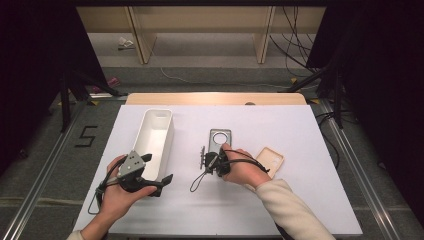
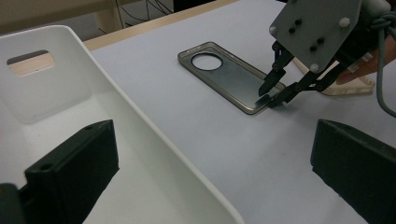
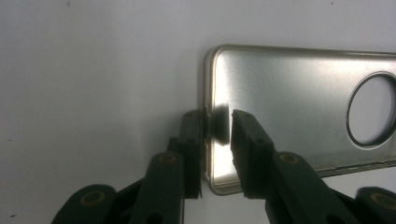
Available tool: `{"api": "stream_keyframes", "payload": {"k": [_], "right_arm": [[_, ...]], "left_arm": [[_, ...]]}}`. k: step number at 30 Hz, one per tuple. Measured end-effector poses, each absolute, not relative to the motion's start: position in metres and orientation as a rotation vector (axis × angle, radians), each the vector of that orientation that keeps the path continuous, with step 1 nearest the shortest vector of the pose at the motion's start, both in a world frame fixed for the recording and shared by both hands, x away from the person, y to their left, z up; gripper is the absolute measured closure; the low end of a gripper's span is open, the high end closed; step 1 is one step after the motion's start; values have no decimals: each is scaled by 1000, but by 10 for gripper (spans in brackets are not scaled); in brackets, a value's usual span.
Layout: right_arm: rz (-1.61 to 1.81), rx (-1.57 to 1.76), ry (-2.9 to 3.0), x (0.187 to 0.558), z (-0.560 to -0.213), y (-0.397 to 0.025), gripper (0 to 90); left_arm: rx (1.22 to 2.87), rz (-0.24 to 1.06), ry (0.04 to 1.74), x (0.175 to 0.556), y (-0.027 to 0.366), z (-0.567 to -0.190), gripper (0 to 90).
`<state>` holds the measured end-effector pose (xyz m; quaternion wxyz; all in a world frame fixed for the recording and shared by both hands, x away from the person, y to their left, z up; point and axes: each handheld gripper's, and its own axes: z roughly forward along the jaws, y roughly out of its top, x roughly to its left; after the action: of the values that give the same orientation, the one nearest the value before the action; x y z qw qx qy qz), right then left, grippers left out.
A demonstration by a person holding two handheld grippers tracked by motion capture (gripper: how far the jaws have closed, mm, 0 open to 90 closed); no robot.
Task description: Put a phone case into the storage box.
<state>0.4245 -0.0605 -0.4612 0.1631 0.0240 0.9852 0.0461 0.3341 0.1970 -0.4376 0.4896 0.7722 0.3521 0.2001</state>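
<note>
- High view: the white rectangular plastic bin [image 1: 156, 142] lies lengthwise on the white table [image 1: 300, 130], left of centre. The left gripper [image 1: 162, 185] hovers at the bin's near end, probably to steady the bin or wait for a hand-over. The grey translucent phone case with a round camera cut-out [image 1: 220, 140] lies flat at the table's middle, well apart from the bin. The right gripper [image 1: 204, 161] sits at the case's near short edge, held low so the jaws can straddle the thin rim. A beige phone case [image 1: 270, 160] lies just beyond the right hand.
- Left gripper view: the jaws stand wide apart, one over the bin's smooth, matte interior, the other over the table, with nothing between them. The bin wall has a rounded lip and an oblong handle slot [image 2: 31, 63]. The grey case [image 2: 231, 77] looks thin and glossy, with a raised rim; the right gripper [image 2: 270, 95] touches its near corner, tips angled down.
- Right gripper view: the jaws bracket the short end wall of the grey case [image 3: 299, 107], one outside, one inside on the shiny inner face. A narrow gap remains at the inner jaw, so the pinch appears not yet closed. The rim is a slim, rounded lip, likely slippery.
</note>
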Motion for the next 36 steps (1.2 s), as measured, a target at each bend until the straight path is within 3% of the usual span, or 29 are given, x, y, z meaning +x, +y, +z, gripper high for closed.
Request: {"api": "stream_keyframes", "payload": {"k": [11,36], "right_arm": [[134,46,2822,422,-462,-61,835],[133,45,2815,421,-462,-61,870]], "left_arm": [[1876,483,851,334,197,-438,4],[1878,485,848,334,196,-438,5]]}}
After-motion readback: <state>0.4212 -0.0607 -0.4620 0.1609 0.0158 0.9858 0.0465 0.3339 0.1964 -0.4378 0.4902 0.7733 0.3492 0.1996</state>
